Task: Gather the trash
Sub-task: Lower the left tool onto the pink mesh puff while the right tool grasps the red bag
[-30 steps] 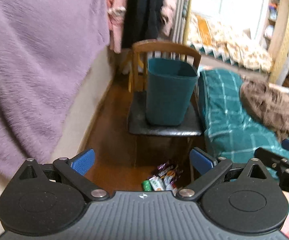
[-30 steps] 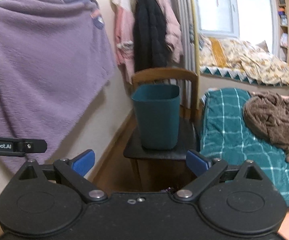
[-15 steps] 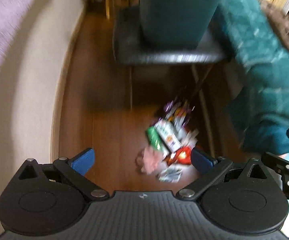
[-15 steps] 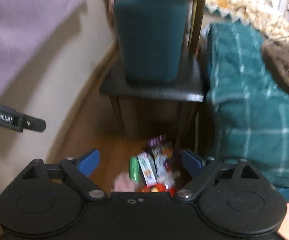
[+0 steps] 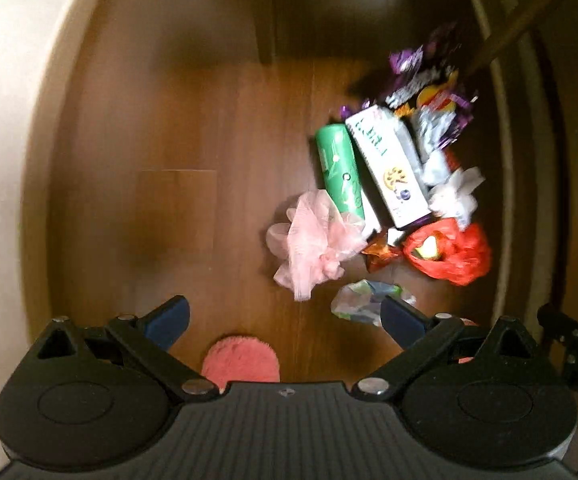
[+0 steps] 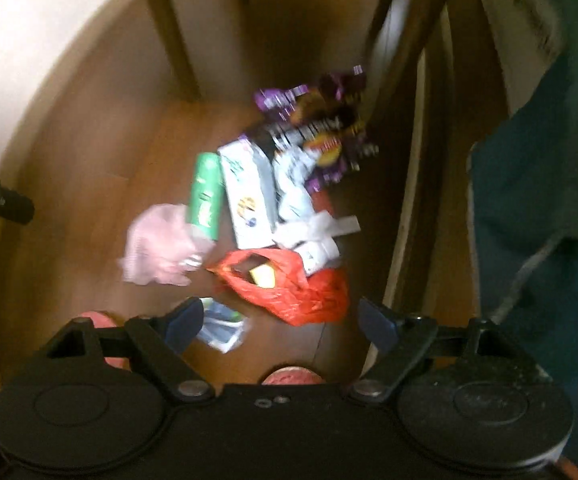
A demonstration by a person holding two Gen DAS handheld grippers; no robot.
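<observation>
Grippers (image 5: 285, 316) (image 6: 281, 320) hover, seemingly empty, above trash (image 5: 389, 184).

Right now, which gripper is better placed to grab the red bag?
Probably right. In its own view the red bag lies just ahead of the right gripper, whose empty jaws are closing. From the left gripper the bag sits off beyond its right finger.

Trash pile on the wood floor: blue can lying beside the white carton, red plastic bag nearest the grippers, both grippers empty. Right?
Almost. The can is green, not blue; the left wrist view shows it lying beside the white carton. The rest holds: the pile is on the wood floor, the red plastic bag lies near, and the left gripper and right gripper hold nothing.
</observation>
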